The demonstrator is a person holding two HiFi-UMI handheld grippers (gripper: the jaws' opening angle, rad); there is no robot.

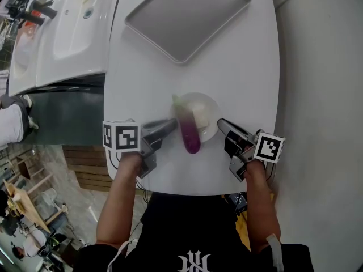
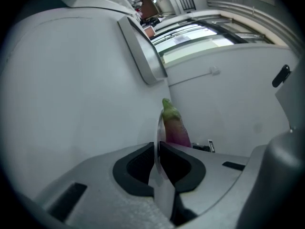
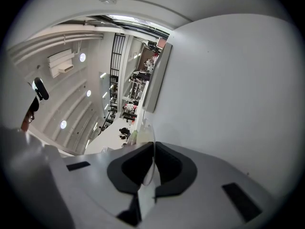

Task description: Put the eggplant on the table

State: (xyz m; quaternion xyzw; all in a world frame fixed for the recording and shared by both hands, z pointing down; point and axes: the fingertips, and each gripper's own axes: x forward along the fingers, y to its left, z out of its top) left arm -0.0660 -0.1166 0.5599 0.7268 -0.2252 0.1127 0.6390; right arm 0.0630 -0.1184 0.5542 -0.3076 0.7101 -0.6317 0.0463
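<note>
Eggplant (image 1: 188, 130) lying on plate (image 1: 211, 110) over near end of table (image 1: 244, 61). Left claw (image 1: 173, 124) and right claw (image 1: 220, 122) each clamped on plate rim. Set-down step: lower level, then release.

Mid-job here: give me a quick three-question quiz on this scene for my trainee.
1. True or false: the eggplant lies on the plate.
2. The left gripper clamps: A the eggplant, B the plate's rim, C nothing.
3. Name the grey thing at the far end of the table.
Key: 1 true; 2 B; 3 the tray.
</note>
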